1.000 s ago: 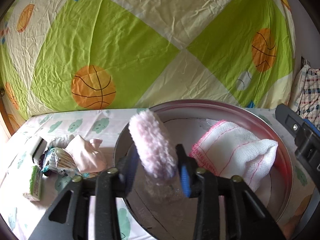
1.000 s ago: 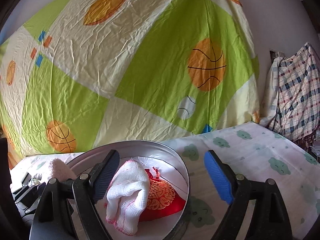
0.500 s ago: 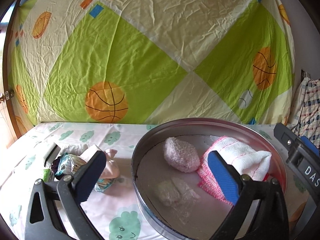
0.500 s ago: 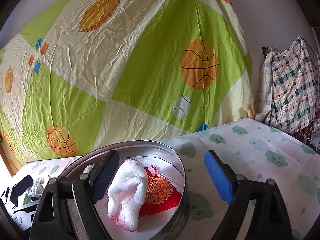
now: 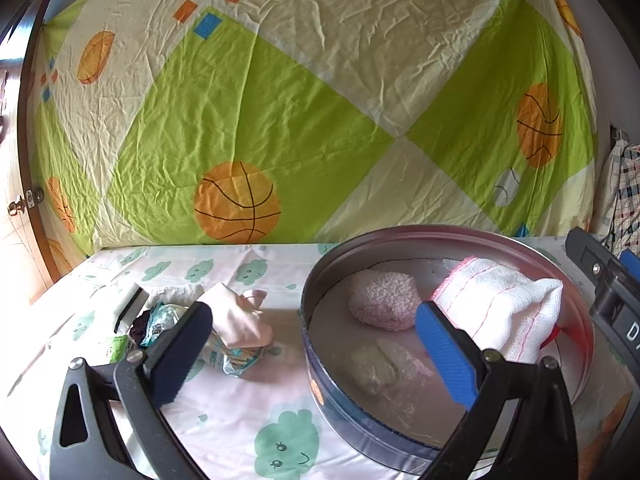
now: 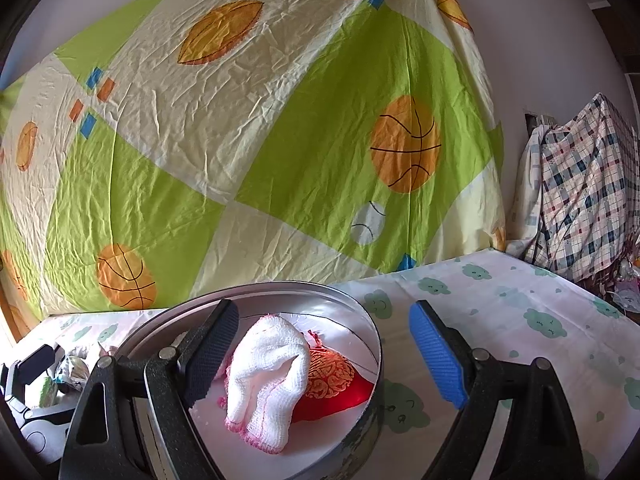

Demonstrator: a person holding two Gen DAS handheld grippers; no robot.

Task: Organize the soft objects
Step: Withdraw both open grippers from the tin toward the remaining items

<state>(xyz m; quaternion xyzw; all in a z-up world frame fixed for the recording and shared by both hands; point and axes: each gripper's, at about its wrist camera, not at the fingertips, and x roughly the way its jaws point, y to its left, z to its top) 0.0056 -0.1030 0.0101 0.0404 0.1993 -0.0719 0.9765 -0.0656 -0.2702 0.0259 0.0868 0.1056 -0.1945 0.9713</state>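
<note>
A round metal tin [image 5: 320, 280] [image 6: 372, 332] stands on the cloud-print bed sheet. Inside lie a fluffy pink puff [image 5: 382, 300], a white cloth with pink stitching [image 5: 500, 304] [image 6: 268, 364], a clear plastic-wrapped item [image 5: 376, 368] and a red and gold pouch [image 6: 332, 380]. My left gripper [image 5: 316, 352] is open and empty, its right finger over the tin, its left finger over the sheet. My right gripper [image 6: 324, 356] is open too, with its left finger above the tin beside the white cloth, holding nothing. Left of the tin sits a pile with a pale pink cloth [image 5: 240, 316] and crinkly packets [image 5: 168, 316].
A green and cream basketball-print sheet [image 5: 280, 100] hangs behind the bed. Plaid fabric [image 6: 580, 192] is heaped at the far right. A wooden door frame [image 5: 28, 160] runs along the left. The right gripper's body [image 5: 608, 292] shows at the left wrist view's right edge.
My left gripper has opened and let go of the pink puff, which now lies in the tin. The gripper has drawn back and tilted up. The right gripper has hardly moved.
</note>
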